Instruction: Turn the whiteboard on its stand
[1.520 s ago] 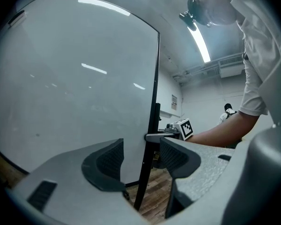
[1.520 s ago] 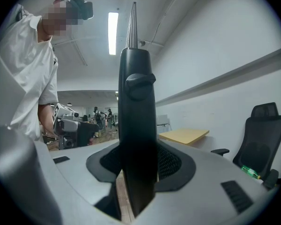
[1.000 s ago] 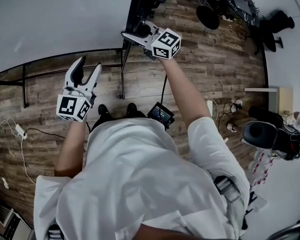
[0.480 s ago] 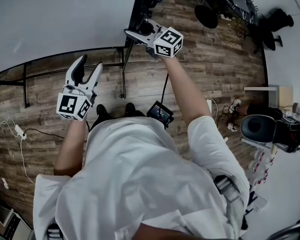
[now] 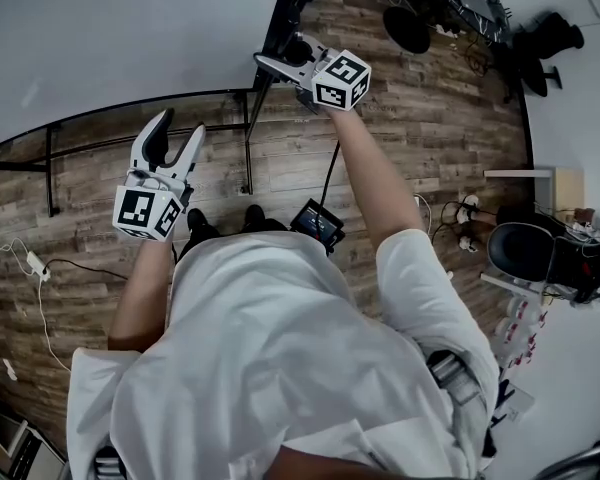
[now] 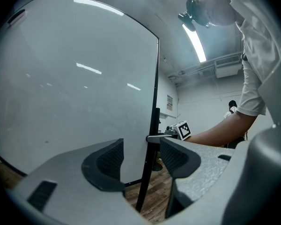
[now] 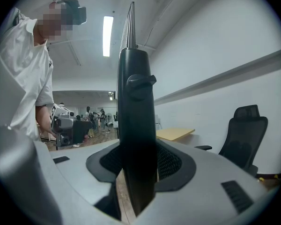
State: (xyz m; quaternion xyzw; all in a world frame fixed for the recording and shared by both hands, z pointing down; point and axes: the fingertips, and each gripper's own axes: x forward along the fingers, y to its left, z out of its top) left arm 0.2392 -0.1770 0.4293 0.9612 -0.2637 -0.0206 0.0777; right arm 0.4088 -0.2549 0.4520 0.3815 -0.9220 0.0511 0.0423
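Clamping a black upright (image 7: 136,125) at the whiteboard's right edge, the right gripper (image 7: 138,165) has its jaws partly closed, with both ribbed pads pressed on that post. A small knob (image 7: 140,81) sits on the post above the grip.

The left gripper (image 6: 140,156) points level at the board, its jaws wide with nothing between them; only the white face and the same upright lie beyond.

The whiteboard (image 5: 120,38) stands on the wooden floor (image 5: 430,118) ahead of the person and fills the far left of the head view. Its long axis runs left to right, and the gripped upright is vertical at its right end. So the right hand is the one on the board, while the left hovers apart from the face.

Turning the board probably means carrying the gripped edge round in an arc, with the left free to steady it.

The head view alone shows the stand's base bars (image 5: 110,140) and a cable (image 5: 40,298) on the floor. The right gripper view alone shows the pads' contact, and an office chair (image 7: 243,135) at far right.
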